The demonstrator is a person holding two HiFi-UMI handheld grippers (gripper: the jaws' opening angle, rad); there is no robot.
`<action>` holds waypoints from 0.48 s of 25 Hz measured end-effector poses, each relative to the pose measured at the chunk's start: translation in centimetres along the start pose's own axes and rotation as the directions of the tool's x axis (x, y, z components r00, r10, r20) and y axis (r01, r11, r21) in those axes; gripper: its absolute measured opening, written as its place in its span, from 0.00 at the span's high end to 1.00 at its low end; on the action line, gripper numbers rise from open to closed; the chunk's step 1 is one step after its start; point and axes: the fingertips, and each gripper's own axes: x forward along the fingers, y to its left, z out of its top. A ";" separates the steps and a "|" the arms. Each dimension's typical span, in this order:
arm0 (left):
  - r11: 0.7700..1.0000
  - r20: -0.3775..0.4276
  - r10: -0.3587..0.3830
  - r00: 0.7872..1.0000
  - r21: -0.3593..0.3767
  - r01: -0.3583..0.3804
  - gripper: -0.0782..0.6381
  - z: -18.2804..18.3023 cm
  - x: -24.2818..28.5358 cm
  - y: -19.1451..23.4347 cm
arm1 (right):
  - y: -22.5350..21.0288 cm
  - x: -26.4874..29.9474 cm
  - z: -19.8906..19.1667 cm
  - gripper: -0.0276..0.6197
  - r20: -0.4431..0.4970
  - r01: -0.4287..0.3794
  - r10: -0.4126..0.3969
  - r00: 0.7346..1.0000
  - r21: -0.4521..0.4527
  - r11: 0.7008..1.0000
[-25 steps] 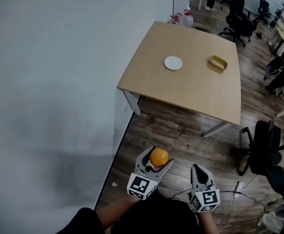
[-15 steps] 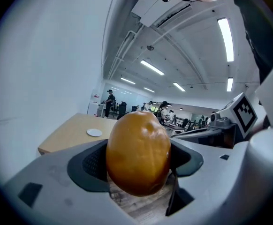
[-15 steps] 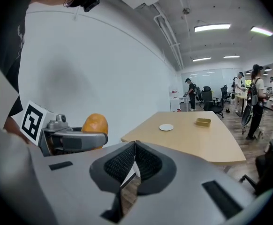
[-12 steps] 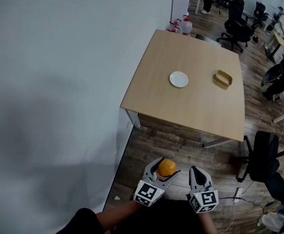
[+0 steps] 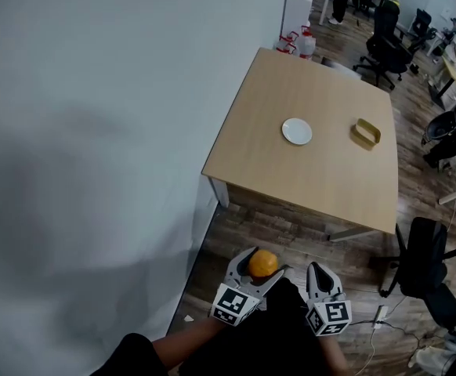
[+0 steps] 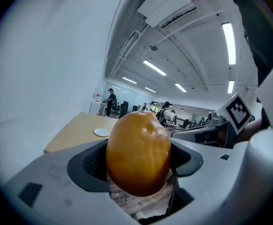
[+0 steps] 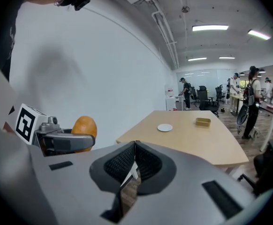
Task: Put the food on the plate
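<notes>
An orange, rounded piece of food (image 5: 262,263) sits between the jaws of my left gripper (image 5: 257,265), which is shut on it. It fills the middle of the left gripper view as the orange food (image 6: 138,153) and shows at the left of the right gripper view as the orange food (image 7: 83,128). My right gripper (image 5: 320,275) is shut with nothing in it, its jaws meeting (image 7: 135,150). Both grippers hang over the floor, well short of the wooden table (image 5: 269,151). A small white plate (image 5: 297,131) lies on the table, also seen as the plate (image 7: 164,127) and the plate (image 6: 101,132).
A yellow-brown container (image 5: 366,133) stands on the table right of the plate. A white wall (image 5: 95,131) runs along the left. Black office chairs (image 5: 424,249) stand at the right, cables (image 5: 385,319) lie on the wood floor, and people stand in the far room.
The view has shifted toward the table, which sits lower and further right in the head view. My left gripper still holds the orange food; both grippers keep their places.
</notes>
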 end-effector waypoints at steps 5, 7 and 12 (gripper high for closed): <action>0.999 -0.009 0.041 0.999 -0.015 -0.041 0.43 -0.2 -0.4 2.2 | 1.1 2.1 2.1 0.86 0.050 -0.049 0.051 0.997 -0.042 0.998; 0.999 -0.004 0.055 0.998 0.000 -0.055 0.43 0.3 0.2 3.3 | 1.1 3.2 2.8 0.86 0.062 -0.060 0.064 0.996 -0.056 0.997; 0.998 0.015 0.058 0.998 0.030 -0.058 0.43 2.5 2.3 5.6 | 1.1 5.8 5.0 0.86 0.079 -0.094 0.100 0.992 -0.080 0.992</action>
